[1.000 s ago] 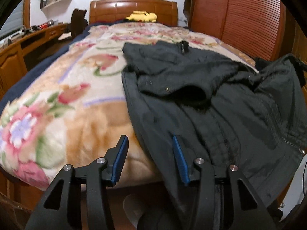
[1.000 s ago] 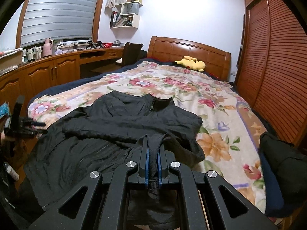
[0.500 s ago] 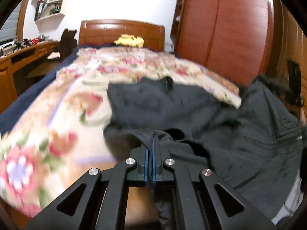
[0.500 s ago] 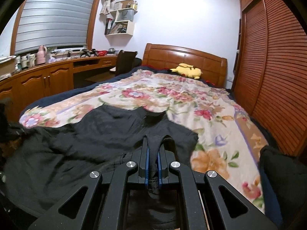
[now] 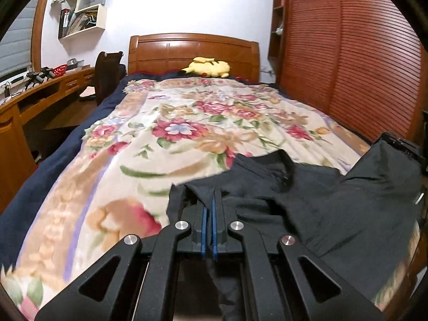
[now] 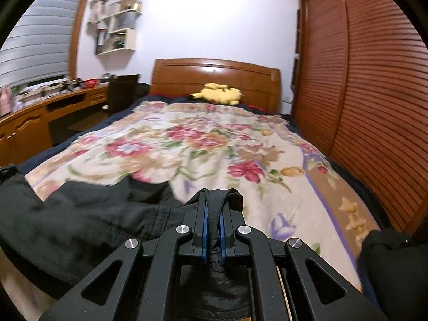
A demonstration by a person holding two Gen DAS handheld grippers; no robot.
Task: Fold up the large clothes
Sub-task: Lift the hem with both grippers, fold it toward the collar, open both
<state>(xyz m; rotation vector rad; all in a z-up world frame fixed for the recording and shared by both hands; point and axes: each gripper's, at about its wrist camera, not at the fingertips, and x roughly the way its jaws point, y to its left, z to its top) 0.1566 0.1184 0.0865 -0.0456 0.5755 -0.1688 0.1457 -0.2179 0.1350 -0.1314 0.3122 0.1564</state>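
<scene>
The left gripper [image 5: 208, 208], open a second ago, has closed its fingers on the hem of the black jacket [image 5: 334, 203]; the right gripper [image 6: 212, 214] keeps its pinch, and the garment has been drawn toward the foot of the bed [image 5: 174, 133], judged a lift before folding. The left view shows the collar at lower right; the right view shows only bunched fabric at lower left.

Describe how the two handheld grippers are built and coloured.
Both look alike: the left gripper and right gripper are matte black plastic frames with triangular cut-outs, four round silver bolts each, and two straight black fingers lined with blue pads. No cables, markings, sleeves or hands show.
</scene>
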